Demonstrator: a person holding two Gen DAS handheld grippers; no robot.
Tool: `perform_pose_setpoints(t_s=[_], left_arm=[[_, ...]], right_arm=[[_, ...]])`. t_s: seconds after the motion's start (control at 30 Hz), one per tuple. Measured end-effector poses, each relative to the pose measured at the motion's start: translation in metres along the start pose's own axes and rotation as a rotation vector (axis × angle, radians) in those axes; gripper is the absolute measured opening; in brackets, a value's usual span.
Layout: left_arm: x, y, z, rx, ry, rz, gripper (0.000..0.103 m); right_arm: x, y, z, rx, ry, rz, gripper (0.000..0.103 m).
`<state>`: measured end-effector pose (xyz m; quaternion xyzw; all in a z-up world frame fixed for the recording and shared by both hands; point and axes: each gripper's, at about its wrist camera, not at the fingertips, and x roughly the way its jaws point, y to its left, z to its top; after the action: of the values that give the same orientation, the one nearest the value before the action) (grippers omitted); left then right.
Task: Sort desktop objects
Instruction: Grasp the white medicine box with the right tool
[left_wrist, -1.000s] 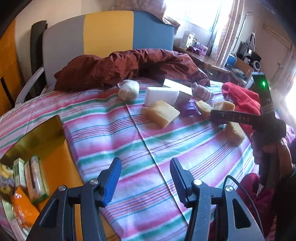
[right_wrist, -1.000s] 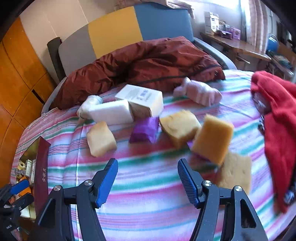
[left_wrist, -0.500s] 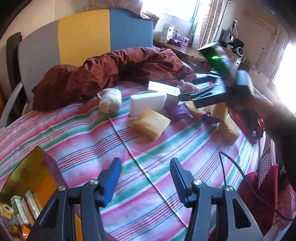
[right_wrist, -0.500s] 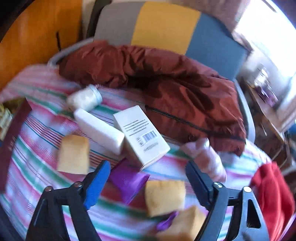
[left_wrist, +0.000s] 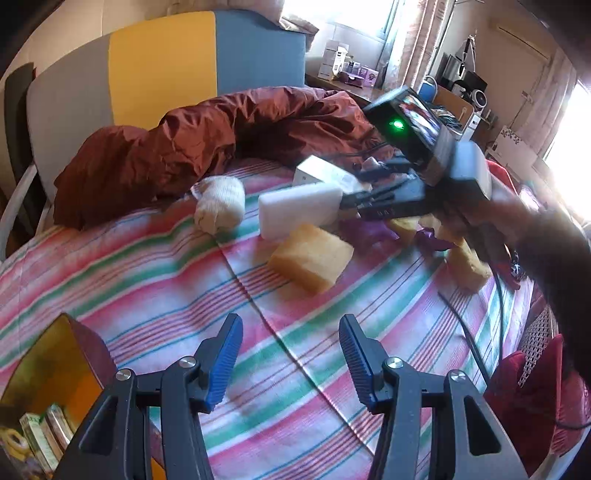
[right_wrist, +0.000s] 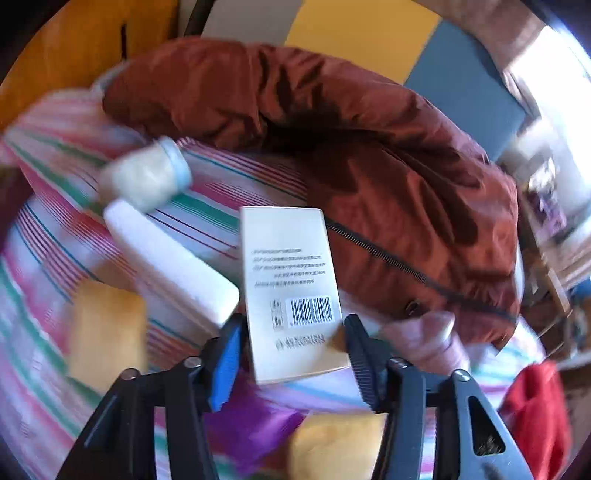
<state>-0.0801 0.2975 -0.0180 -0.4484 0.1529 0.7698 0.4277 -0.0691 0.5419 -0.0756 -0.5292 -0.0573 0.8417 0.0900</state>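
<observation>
On the striped cloth lie a cream carton with a barcode, a white block, a white sock roll, several yellow sponges and a purple wrapper. My right gripper is open, its fingers on either side of the carton's near end, not closed on it. It also shows in the left wrist view, reaching over the carton. My left gripper is open and empty above bare cloth, well short of the objects.
A gold-lined box holding small packets sits at the near left. A brown jacket lies behind the objects, a pink sock roll and red cloth to the right. A chair back stands behind.
My right gripper moved forward and down over the pile until its open fingers straddle the carton. My left gripper stayed open and shifted only slightly.
</observation>
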Motion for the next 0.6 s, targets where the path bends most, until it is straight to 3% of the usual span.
perform_pose_setpoints(t_s=[0.23, 0.33, 0.4, 0.53, 0.6], left_arm=[[0.004, -0.015, 0.028, 0.131, -0.041, 0.03, 0.055], [0.016, -0.019, 0.043, 0.156, -0.031, 0.044, 0.055], [0.027, -0.017, 0.051, 0.105, 0.005, 0.03, 0.055], [0.046, -0.008, 0.067, -0.097, 0.046, -0.118, 0.055], [0.053, -0.009, 0.076, -0.137, 0.038, -0.142, 0.054]], right_arm=[[-0.029, -0.009, -0.048, 0.279, -0.079, 0.131, 0.052], [-0.035, -0.013, -0.058, 0.307, -0.074, 0.133, 0.052], [-0.032, -0.014, -0.058, 0.315, -0.071, 0.13, 0.052], [-0.029, -0.013, -0.056, 0.331, -0.07, 0.111, 0.051], [-0.03, -0.016, -0.057, 0.348, -0.086, 0.11, 0.051]])
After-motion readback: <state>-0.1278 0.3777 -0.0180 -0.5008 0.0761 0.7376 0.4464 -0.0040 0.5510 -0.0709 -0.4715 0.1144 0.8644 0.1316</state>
